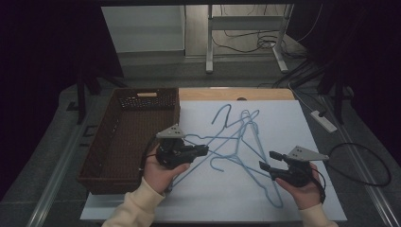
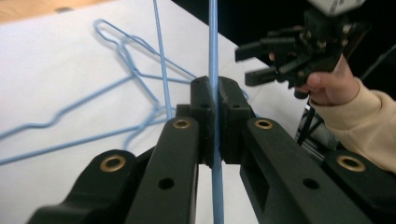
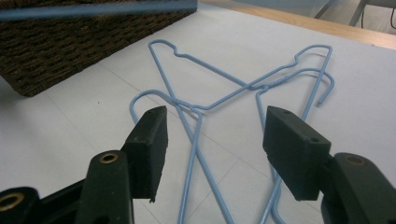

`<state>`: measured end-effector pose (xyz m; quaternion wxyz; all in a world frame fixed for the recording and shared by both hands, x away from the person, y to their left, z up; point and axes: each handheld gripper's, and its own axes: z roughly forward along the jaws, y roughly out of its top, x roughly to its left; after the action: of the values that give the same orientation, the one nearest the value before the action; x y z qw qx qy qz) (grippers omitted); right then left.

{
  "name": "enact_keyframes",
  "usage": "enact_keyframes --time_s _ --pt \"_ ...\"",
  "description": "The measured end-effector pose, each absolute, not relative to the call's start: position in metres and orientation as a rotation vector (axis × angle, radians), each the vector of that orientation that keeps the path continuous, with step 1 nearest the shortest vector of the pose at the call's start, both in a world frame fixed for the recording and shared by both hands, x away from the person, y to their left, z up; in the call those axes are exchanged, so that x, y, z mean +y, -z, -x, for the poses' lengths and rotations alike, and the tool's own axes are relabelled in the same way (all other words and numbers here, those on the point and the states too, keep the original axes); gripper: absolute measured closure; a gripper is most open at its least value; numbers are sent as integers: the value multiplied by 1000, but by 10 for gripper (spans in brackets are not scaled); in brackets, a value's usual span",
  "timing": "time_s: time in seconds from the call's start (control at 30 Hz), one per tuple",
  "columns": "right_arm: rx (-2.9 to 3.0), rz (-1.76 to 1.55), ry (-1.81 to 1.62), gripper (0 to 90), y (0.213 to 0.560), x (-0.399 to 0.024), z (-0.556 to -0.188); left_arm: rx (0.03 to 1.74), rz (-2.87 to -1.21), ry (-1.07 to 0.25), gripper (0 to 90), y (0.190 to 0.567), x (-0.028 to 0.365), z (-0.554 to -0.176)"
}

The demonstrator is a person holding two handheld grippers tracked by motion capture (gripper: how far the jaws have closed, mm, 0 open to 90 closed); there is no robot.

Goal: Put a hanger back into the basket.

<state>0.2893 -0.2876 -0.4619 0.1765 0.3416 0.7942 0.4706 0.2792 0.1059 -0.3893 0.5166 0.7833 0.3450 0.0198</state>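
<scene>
1. The worktop [image 1: 283,198] carries everything under a white sheet — it keeps the pale wire easy to see.
2. The brown wicker basket [image 1: 118,142] sits at my left edge, probably the drop spot.
3. Loose blue wire hangers [image 1: 246,137] lie tangled mid-sheet.
4. My left gripper [image 1: 204,150] has its fingers clamped on one blue hanger's wire [image 2: 214,56], raised clear of the pile.
5. My right gripper [image 1: 266,160] hovers near the tangle, fingers [image 3: 152,144] apart — empty, likely ready to steady it.

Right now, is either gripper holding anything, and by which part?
The left gripper is shut on a blue wire hanger, pinching one straight wire run. The right gripper holds nothing; its jaws stand open above the hangers.
</scene>
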Motion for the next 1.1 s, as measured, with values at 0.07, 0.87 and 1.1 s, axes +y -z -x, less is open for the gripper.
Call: enact_keyframes --time_s 0.07,0.87,1.1 --pt "2247 -972 -1331 401 463 -288 -290 836 -1868 -65 863 384 117 -280" --pt "2252 -1005 -1287 385 470 -287 -294 1009 -1789 -284 863 369 251 -296" --pt "2256 -1009 -1284 385 471 -287 -295 1057 -1774 -297 863 375 272 -301"
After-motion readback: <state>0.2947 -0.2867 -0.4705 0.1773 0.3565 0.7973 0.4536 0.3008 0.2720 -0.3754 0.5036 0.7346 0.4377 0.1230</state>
